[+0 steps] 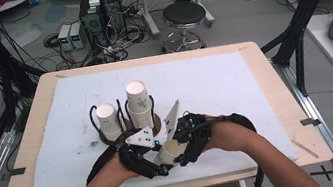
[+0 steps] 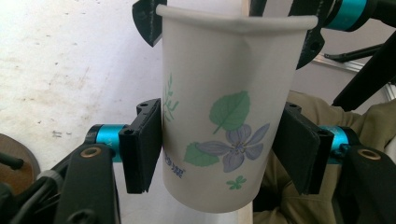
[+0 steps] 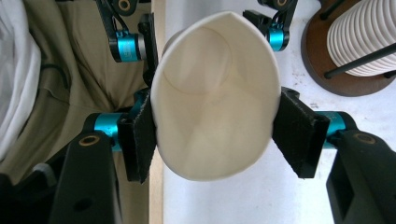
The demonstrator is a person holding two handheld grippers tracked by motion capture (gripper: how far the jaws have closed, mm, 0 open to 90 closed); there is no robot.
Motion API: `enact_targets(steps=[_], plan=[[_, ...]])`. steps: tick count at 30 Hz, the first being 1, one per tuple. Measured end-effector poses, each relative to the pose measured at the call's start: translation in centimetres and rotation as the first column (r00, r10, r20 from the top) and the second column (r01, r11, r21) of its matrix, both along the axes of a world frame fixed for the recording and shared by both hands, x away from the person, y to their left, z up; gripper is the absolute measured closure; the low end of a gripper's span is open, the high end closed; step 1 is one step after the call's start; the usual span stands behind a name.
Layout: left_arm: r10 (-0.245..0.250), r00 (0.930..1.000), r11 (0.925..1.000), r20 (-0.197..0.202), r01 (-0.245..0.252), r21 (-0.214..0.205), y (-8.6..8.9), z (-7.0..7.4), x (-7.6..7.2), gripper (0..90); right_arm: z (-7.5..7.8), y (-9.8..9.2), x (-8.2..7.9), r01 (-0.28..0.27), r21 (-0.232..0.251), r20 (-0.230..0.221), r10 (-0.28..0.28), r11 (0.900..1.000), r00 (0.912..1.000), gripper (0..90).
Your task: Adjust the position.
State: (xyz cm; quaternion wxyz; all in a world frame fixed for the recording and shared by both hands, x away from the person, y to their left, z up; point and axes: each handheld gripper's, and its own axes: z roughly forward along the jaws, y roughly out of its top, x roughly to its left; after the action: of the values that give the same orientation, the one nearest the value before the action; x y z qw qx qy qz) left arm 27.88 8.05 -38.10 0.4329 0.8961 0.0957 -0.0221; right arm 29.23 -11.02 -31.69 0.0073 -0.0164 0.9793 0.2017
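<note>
Paper cup [image 1: 171, 149] hangs above the near table edge, between both grippers. Left gripper [image 2: 219, 154] clamps its body and right gripper [image 3: 215, 135] squeezes its rim oval. Cup holder [image 1: 129, 127] behind already carries two stacks, so placing this cup is left, I think.

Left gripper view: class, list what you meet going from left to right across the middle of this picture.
Blue-collared black left jaw pad → white paper cup printed with green leaves and a purple flower → black right jaw pad → olive trouser cloth.
</note>
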Motion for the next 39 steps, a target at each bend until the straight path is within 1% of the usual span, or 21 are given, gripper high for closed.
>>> enact_targets(steps=[5,6,9,12,15,16,17,18,19,22,25,27,28,29,31,33,35,36,37,38,39], plan=[[-0.003,1.0,1.0,0.002,0.003,-0.004,0.0,-0.1,0.0,36.8,-0.3,-0.3,0.3,0.003,0.027,-0.021,-0.003,0.9996,0.9998,36.1],[-0.002,1.0,0.9999,-0.001,0.002,-0.014,0.1,-0.1,-0.1,36.8,-0.4,-0.4,0.3,0.008,0.033,-0.028,-0.007,0.9994,0.9996,35.1],[0.004,1.0,0.9994,0.0,-0.004,-0.034,0.3,-0.2,0.0,36.6,-0.6,-0.9,0.5,0.033,0.086,-0.047,-0.029,0.9957,0.9984,32.5],[0.022,0.9997,0.9983,-0.007,-0.022,-0.053,0.7,-0.5,0.1,36.1,-0.6,-1.7,0.7,0.066,0.168,-0.065,-0.056,0.9836,0.9963,28.0],[0.044,0.999,0.9957,-0.007,-0.044,-0.082,1.2,-0.8,0.2,35.5,-0.5,-2.7,0.9,0.102,0.248,-0.071,-0.086,0.9635,0.9937,25.6],[0.058,0.9983,0.9932,-0.006,-0.058,-0.101,1.5,-1.0,0.2,34.8,-0.5,-3.1,0.9,0.119,0.279,-0.071,-0.103,0.953,0.9921,24.6],[0.074,0.9973,0.9908,-0.005,-0.074,-0.114,1.6,-1.1,0.2,34.2,-0.5,-3.6,0.9,0.14,0.312,-0.081,-0.121,0.9396,0.9894,23.5],[0.088,0.9961,0.988,0.001,-0.087,-0.127,2.0,-1.2,0.3,33.9,-0.5,-4.0,1.0,0.149,0.341,-0.085,-0.127,0.9282,0.9882,23.4],[0.107,0.9943,0.984,0.001,-0.106,-0.144,2.3,-1.3,0.3,33.8,-0.4,-4.7,1.1,0.175,0.385,-0.098,-0.148,0.9064,0.9841,23.4],[0.149,0.9887,0.9726,0.014,-0.144,-0.182,3.4,-1.5,0.2,33.5,-0.5,-6.4,1.1,0.227,0.472,-0.119,-0.194,0.8521,0.9738,23.4],[0.182,0.983,0.9585,0.026,-0.171,-0.228,4.4,-1.6,0.0,33.3,-0.8,-8.2,0.9,0.277,0.523,-0.123,-0.25,0.806,0.9604,23.1],[0.204,0.9782,0.9473,0.038,-0.187,-0.26,5.0,-1.6,-0.2,33.1,-1.2,-9.3,0.8,0.308,0.549,-0.129,-0.285,0.7772,0.9499,22.9],[0.214,0.9756,0.9422,0.05,-0.193,-0.274,5.2,-1.6,-0.2,33.1,-1.4,-9.8,0.8,0.317,0.56,-0.13,-0.297,0.7653,0.946,22.7],[0.223,0.9731,0.936,0.057,-0.198,-0.291,5.5,-1.6,-0.3,33.0,-1.7,-10.3,0.7,0.334,0.566,-0.133,-0.316,0.7539,0.9392,22.5],[0.24,0.9682,0.9251,0.07,-0.206,-0.319,5.8,-1.7,-0.5,33.1,-2.4,-11.1,0.6,0.361,0.568,-0.137,-0.347,0.7399,0.9276,22.3],[0.249,0.965,0.9168,0.083,-0.207,-0.342,6.0,-1.8,-0.7,33.1,-3.1,-11.7,0.5,0.385,0.575,-0.141,-0.376,0.7218,0.9159,22.2],[0.26,0.9609,0.9064,0.096,-0.208,-0.368,6.2,-1.9,-0.9,33.0,-3.8,-12.3,0.4,0.413,0.583,-0.138,-0.415,0.6998,0.8991,21.8],[0.261,0.9604,0.9041,0.098,-0.207,-0.374,6.3,-1.9,-1.0,33.1,-4.1,-12.6,0.3,0.428,0.588,-0.143,-0.433,0.6865,0.8903,21.8],[0.268,0.9581,0.8991,0.1,-0.211,-0.383,6.4,-2.0,-1.1,33.0,-4.4,-12.9,0.3,0.435,0.592,-0.138,-0.446,0.679,0.8843,21.8],[0.276,0.9547,0.8946,0.11,-0.214,-0.392,6.6,-2.0,-1.2,32.7,-4.7,-13.2,0.3,0.444,0.598,-0.129,-0.467,0.6674,0.8749,21.8],[0.285,0.9517,0.8894,0.114,-0.218,-0.402,6.7,-2.1,-1.2,32.7,-5.1,-13.6,0.3,0.457,0.604,-0.12,-0.492,0.6535,0.8624,21.7]])
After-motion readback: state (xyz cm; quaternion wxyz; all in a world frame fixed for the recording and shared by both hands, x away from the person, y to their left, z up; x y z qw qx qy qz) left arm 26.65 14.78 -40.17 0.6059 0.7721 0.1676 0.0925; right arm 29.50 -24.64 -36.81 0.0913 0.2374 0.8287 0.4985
